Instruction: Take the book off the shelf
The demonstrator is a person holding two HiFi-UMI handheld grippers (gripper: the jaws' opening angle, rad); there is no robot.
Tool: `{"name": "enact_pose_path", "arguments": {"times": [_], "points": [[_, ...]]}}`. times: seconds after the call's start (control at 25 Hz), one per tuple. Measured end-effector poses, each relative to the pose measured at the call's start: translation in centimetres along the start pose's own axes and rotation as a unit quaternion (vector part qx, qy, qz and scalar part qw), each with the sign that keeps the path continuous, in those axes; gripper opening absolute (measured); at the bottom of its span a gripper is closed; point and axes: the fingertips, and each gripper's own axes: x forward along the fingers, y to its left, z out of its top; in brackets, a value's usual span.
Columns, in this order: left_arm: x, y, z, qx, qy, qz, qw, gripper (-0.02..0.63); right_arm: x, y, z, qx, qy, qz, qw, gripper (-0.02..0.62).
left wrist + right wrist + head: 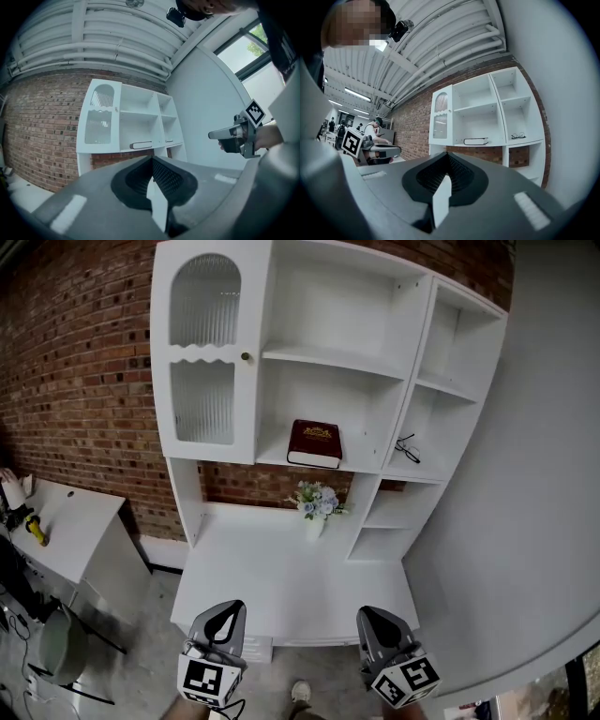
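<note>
Maroon book [314, 443] lies flat on the white unit's middle shelf [364, 457], spine running sideways along the front edge, well ahead of and between both grippers, and the right gripper [372, 615] looks a touch nearer than the left gripper [228, 609], both clenched tight on nothing.

Pale flowers [317, 499] stand in a little white vase [314, 527]. Black glasses [407, 448] lie at 2 o'clock from them. A red brick wall [75, 381] is behind. At 9 o'clock, a low white table [80, 521] holds a yellow tool [36, 531].
</note>
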Motion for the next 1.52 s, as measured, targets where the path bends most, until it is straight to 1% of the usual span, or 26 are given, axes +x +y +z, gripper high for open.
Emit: {"name": "enact_pose_path", "arguments": {"times": [0.12,0.24,0.4,0.56,0.72,0.8,0.92,1.0,1.04,1.12,1.2,1.32,1.44,1.52], "points": [[2.2,0.6,-0.1,-0.005,-0.003,0.001,1.0000,0.001,1.7,-1.4,-0.4,-0.001,0.002,0.006,1.000,0.026],[4.6,1.4,-0.3,0.005,-0.004,0.006,1.0000,0.000,3.9,-3.3,-0.9,0.006,0.005,0.013,1.000,0.026],[7.7,1.5,-1.3,0.011,0.009,-0.008,0.9999,0.003,6.4,-6.1,-1.3,0.011,0.008,0.018,1.000,0.026],[10.8,2.0,-0.7,0.009,0.015,-0.002,0.9999,0.003,8.6,-8.8,-0.6,0.016,0.001,0.023,1.000,0.026],[13.7,2.8,-0.8,0.006,0.015,0.006,0.9998,0.003,10.7,-10.4,0.2,0.015,-0.005,0.041,0.999,0.026],[15.1,2.9,-0.9,0.007,0.023,0.007,0.9997,0.003,11.7,-11.2,0.2,0.016,-0.007,0.050,0.999,0.026],[17.0,3.3,-0.5,0.008,0.038,0.018,0.9991,0.003,13.3,-12.6,0.5,0.017,-0.009,0.063,0.998,0.026],[18.4,3.7,-0.5,0.010,0.027,0.024,0.9993,0.003,14.5,-13.6,0.8,0.017,-0.012,0.072,0.997,0.026],[19.0,3.8,-0.4,0.007,0.028,0.027,0.9992,0.003,15.1,-14.2,1.0,0.017,-0.013,0.078,0.997,0.026],[20.0,3.9,-0.1,-0.009,0.041,0.032,0.9986,0.003,16.2,-15.1,1.4,0.016,-0.015,0.089,0.996,0.026],[21.0,4.2,0.0,-0.015,0.033,0.037,0.9987,0.003,17.2,-15.8,1.7,0.017,-0.018,0.101,0.995,0.026],[21.8,5.1,0.8,0.002,0.020,0.057,0.9982,0.003,18.5,-16.5,2.0,0.018,-0.029,0.117,0.993,0.026],[22.3,5.3,0.5,0.007,0.026,0.071,0.9972,0.003,19.6,-17.5,2.3,0.023,-0.048,0.126,0.991,0.026],[22.4,5.2,0.4,0.012,0.033,0.073,0.9967,0.003,20.0,-17.8,1.9,0.035,-0.046,0.134,0.989,0.026]]}}
